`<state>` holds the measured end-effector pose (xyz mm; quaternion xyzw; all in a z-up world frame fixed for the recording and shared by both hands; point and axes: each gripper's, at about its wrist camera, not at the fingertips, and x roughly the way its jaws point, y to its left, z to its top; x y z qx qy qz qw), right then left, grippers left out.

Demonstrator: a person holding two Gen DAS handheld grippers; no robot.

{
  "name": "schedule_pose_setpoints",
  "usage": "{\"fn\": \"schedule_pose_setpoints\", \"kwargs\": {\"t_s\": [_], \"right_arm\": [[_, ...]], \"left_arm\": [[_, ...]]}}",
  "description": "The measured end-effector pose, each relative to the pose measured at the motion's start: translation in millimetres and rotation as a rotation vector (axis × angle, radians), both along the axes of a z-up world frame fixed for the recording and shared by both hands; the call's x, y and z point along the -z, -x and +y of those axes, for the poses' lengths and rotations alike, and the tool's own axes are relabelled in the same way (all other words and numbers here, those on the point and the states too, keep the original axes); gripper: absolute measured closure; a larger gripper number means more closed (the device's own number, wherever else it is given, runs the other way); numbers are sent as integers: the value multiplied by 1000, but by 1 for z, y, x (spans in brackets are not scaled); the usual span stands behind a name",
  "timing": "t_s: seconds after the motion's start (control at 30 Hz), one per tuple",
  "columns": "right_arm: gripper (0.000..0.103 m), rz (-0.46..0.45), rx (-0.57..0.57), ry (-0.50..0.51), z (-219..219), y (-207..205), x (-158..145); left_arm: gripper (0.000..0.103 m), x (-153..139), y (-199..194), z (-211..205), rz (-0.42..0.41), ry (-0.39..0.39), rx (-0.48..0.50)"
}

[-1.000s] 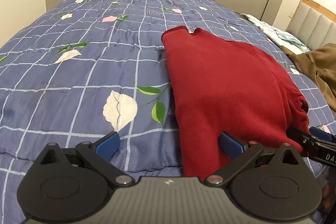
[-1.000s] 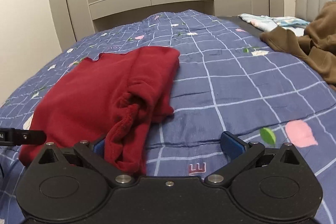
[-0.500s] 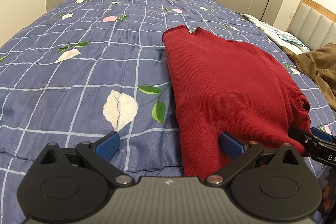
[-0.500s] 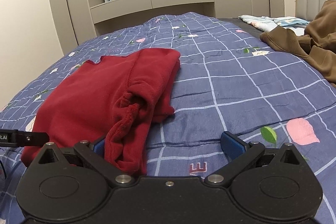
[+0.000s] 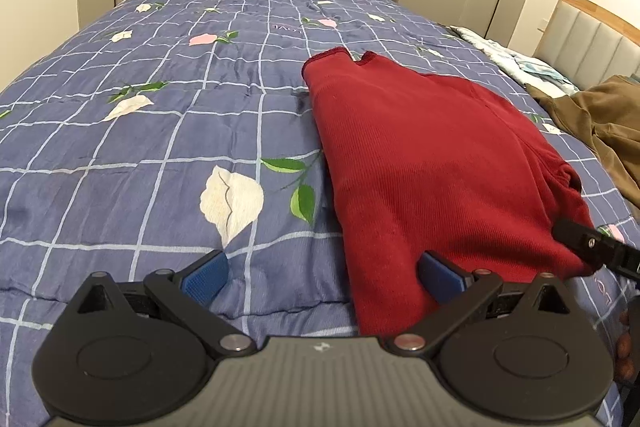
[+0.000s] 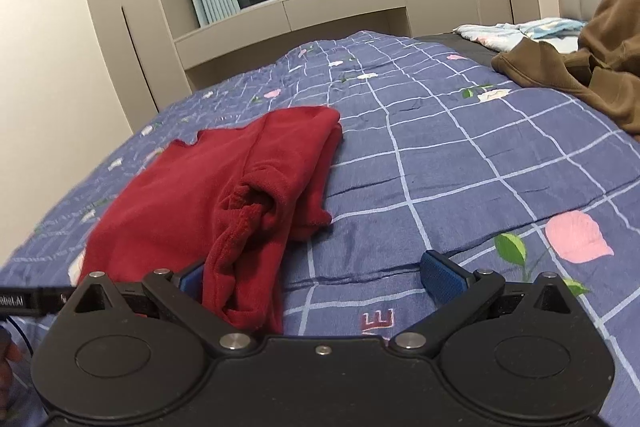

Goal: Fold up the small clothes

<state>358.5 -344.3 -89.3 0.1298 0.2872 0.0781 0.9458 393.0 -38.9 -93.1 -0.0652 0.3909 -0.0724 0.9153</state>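
Note:
A small red knit garment (image 5: 432, 155) lies partly folded on the blue checked quilt (image 5: 160, 155). It also shows in the right wrist view (image 6: 224, 195), with a bunched sleeve opening on its right side. My left gripper (image 5: 320, 277) is open at the garment's near left corner; its right blue pad (image 5: 440, 277) rests on the red cloth. My right gripper (image 6: 316, 277) is open at the near right corner; the red hem drapes over its left pad. Neither grips the cloth.
A brown garment (image 6: 592, 67) is heaped at the right of the bed, also seen in the left wrist view (image 5: 600, 123). A light patterned cloth (image 6: 520, 33) lies beyond it. Beige cabinets and a window stand past the bed's far end.
Both grippers have risen and tilted up a little; more of the window shows in the right view. The garment has not moved and both grippers stay open.

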Motion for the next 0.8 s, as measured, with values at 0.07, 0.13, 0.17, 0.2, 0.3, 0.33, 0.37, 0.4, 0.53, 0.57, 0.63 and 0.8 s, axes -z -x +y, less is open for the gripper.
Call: {"fn": "schedule_pose_setpoints", "kwargs": {"t_s": [0.07, 0.13, 0.17, 0.2, 0.3, 0.33, 0.37, 0.4, 0.53, 0.57, 0.63, 0.8], "right_arm": [[0, -9, 3, -41, -5, 2, 0], [0, -25, 9, -91, -12, 6, 0], [0, -31, 15, -115, -14, 7, -1], [0, -31, 20, -134, -16, 8, -3], [0, -61, 33, -146, -14, 6, -14], [0, -77, 34, -166, -13, 3, -17], [0, -83, 35, -190, -12, -2, -19], [0, -79, 35, -206, -10, -10, -20], [0, 0, 29, -193, -2, -43, -12], [1, 37, 35, -182, -1, -49, -6], [0, 35, 35, -178, 0, -50, 1], [0, 5, 32, -221, -6, -42, 2]], "left_arm": [[1, -1, 2, 1, -1, 6, 6], [0, -5, 3, 3, 7, 25, 0], [0, -7, 3, 4, 14, 36, -5], [0, -10, 2, 5, 19, 52, -12], [0, -22, -5, 8, 0, 108, -11], [0, -27, -9, 8, -23, 123, -3], [0, -31, -12, 8, -41, 127, -3], [0, -35, -17, 6, -54, 122, -5], [0, -42, -48, -2, -51, 85, -2], [0, -40, -57, -5, -28, 68, -4], [0, -31, -70, -9, 29, 33, -11], [0, -9, -70, 1, 66, 105, -35]]}}
